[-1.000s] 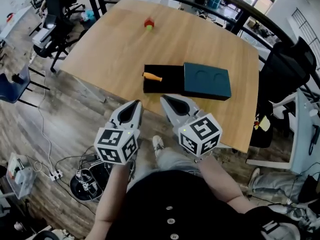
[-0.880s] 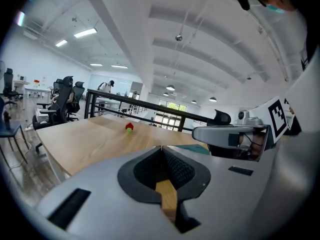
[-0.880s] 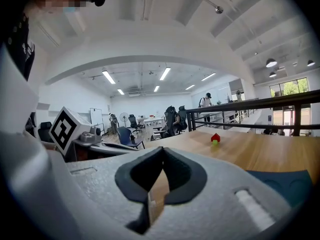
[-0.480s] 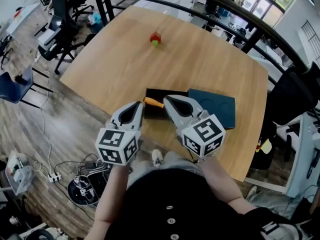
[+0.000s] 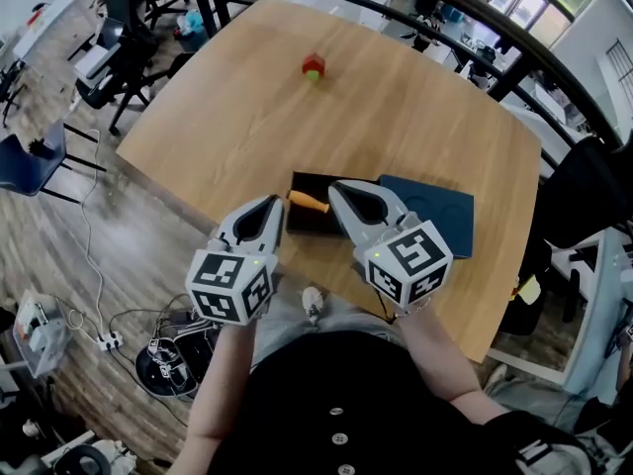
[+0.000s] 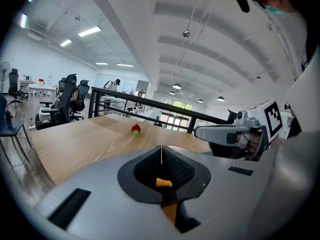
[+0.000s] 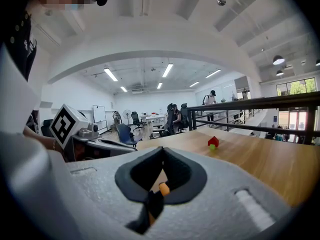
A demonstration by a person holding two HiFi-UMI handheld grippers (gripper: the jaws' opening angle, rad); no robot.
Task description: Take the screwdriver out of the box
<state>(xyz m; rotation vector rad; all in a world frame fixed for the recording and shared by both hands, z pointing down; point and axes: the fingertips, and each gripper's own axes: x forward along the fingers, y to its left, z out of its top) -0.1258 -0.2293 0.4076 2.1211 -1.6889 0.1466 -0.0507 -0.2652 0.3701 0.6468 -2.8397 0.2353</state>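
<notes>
1 screwdriver (image 5: 307, 203) in box (image 5: 303, 223) | between closed left tongs (image 5: 274, 203), right tongs (image 5: 334, 187)

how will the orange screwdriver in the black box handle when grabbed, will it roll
Probably stiff and light: the screwdriver looks small, with a stubby orange handle. That handle looks round, so it may roll if nudged, though the box walls should stop it.

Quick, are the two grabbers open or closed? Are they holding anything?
Left gripper: closed, holding nothing.
Right gripper: closed, holding nothing.
</notes>
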